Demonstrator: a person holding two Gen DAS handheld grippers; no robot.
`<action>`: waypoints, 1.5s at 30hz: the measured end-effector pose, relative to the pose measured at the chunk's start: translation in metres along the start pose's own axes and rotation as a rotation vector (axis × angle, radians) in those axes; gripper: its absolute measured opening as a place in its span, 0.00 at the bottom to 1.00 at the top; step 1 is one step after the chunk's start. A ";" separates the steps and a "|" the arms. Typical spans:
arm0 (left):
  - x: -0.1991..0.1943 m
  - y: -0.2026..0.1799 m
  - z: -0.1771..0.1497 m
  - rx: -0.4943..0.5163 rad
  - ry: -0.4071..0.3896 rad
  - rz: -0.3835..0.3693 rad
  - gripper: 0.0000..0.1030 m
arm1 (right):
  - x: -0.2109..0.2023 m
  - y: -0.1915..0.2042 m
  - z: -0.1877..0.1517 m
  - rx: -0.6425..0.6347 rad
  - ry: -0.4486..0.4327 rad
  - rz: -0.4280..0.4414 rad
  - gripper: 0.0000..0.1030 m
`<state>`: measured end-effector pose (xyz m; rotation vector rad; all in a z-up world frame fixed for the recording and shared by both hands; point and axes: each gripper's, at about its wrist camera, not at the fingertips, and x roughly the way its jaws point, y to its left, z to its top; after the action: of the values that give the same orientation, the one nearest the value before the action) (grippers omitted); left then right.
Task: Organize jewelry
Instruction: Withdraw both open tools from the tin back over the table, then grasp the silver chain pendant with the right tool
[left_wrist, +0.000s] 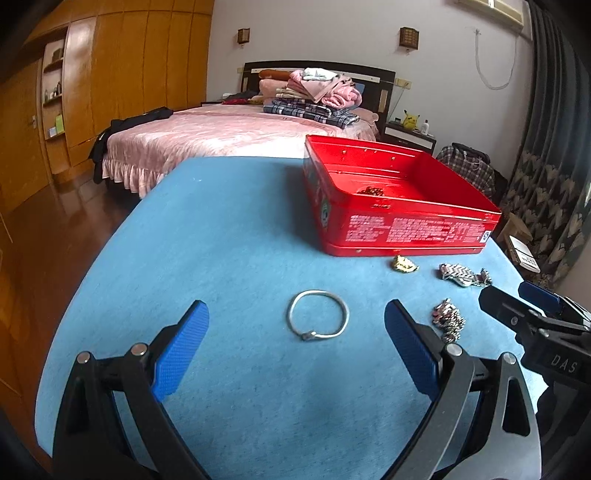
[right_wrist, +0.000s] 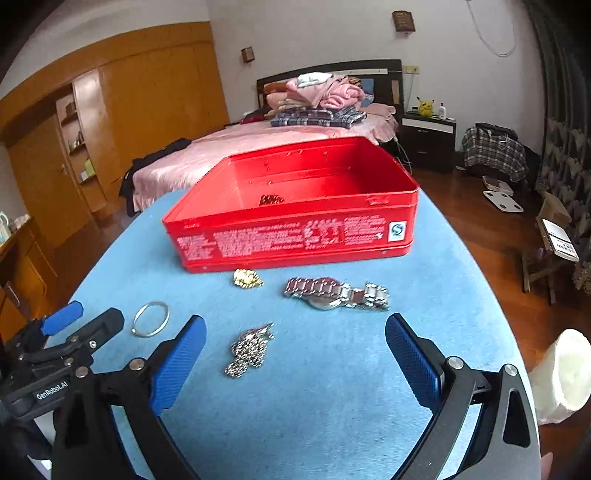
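Blue tabletop (right_wrist: 332, 406) bears a watch (right_wrist: 336, 293) lying crosswise before the red tin (right_wrist: 295, 236).

Materials and finishes, referenced to the red tin

My red tin (right_wrist: 295, 236) is glossy painted metal on matt, fuzzy blue cloth (right_wrist: 332, 387). Before it lie a smooth silver bangle (left_wrist: 318, 315), polished steel watch (right_wrist: 336, 293) and shiny gold piece (right_wrist: 248, 277); my finger pads (left_wrist: 181, 350) are textured blue plastic.

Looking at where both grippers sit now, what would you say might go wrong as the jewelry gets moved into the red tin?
1. The silver bangle lies flat on the blue cloth; the open left gripper may slide over it.
2. The loose rhinestone chain before the open right gripper could dangle and catch the red tin wall.
3. The grippers are close together and might collide.
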<state>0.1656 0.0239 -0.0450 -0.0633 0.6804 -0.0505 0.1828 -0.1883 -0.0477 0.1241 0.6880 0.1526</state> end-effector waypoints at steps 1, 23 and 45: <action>0.000 0.002 -0.001 -0.001 0.003 0.005 0.90 | 0.002 0.002 -0.001 -0.005 0.010 0.005 0.93; 0.003 0.011 -0.007 -0.021 0.019 -0.002 0.90 | 0.029 0.021 -0.011 -0.056 0.129 0.012 0.60; 0.008 0.006 -0.010 -0.019 0.039 -0.023 0.90 | 0.030 0.004 -0.007 -0.068 0.130 0.043 0.20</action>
<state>0.1653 0.0290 -0.0582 -0.0887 0.7192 -0.0671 0.2009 -0.1782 -0.0710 0.0643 0.8096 0.2262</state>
